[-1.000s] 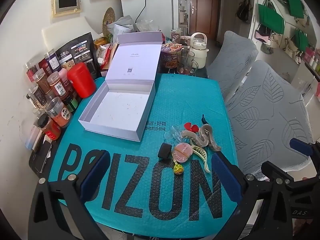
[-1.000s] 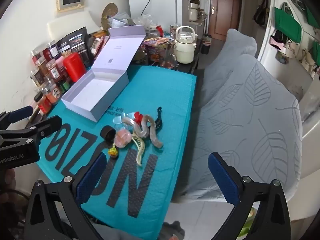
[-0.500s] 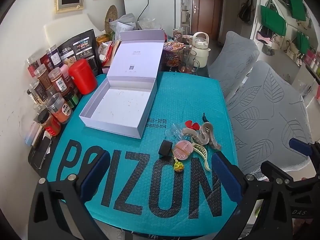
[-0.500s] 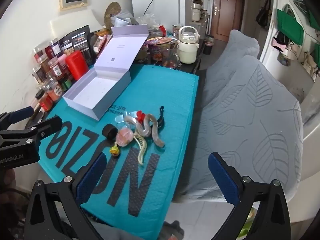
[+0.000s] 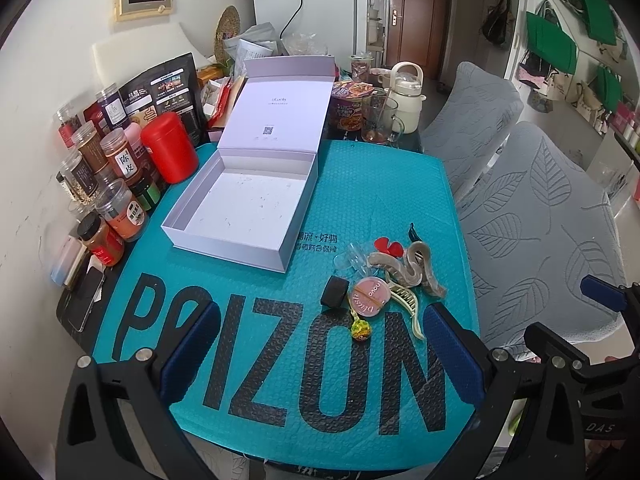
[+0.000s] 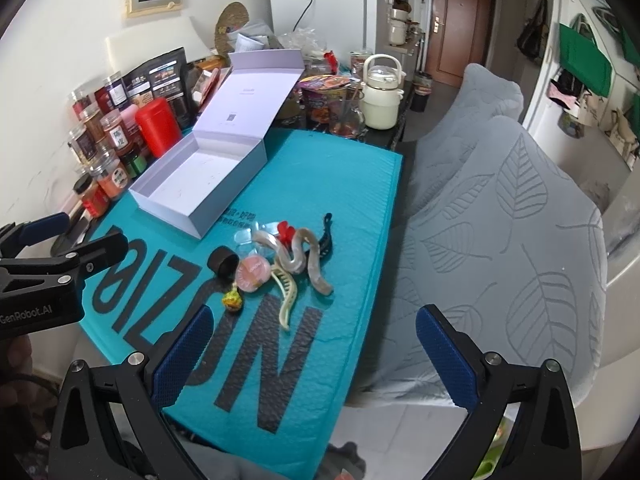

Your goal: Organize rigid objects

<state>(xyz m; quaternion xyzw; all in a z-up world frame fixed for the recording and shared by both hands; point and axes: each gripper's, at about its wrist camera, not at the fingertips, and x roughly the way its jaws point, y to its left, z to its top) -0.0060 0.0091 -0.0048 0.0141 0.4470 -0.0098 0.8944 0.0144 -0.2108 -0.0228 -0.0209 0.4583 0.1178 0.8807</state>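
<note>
A teal bubble-wrap mailer printed with large black letters (image 5: 256,344) covers the surface. At the left of the frame, clear plastic spice jars (image 5: 120,216) crowd beside a red cylindrical canister (image 5: 170,147) and a black printed pouch (image 5: 168,92). Toward the upper middle stand a white refrigerator (image 5: 316,16), a cream kettle (image 5: 406,98), a glass mug (image 5: 378,122) and an instant-noodle cup (image 5: 348,106). Grey leaf-patterned chair covers (image 5: 552,216) fill the right; a brown door (image 5: 422,12) shows above.

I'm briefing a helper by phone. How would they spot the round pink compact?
On the teal bubble mailer, find the pile of small items right of the open white box. The round pink compact lies between a black cylinder and a cream hair claw: the only flat pink disc.
</note>
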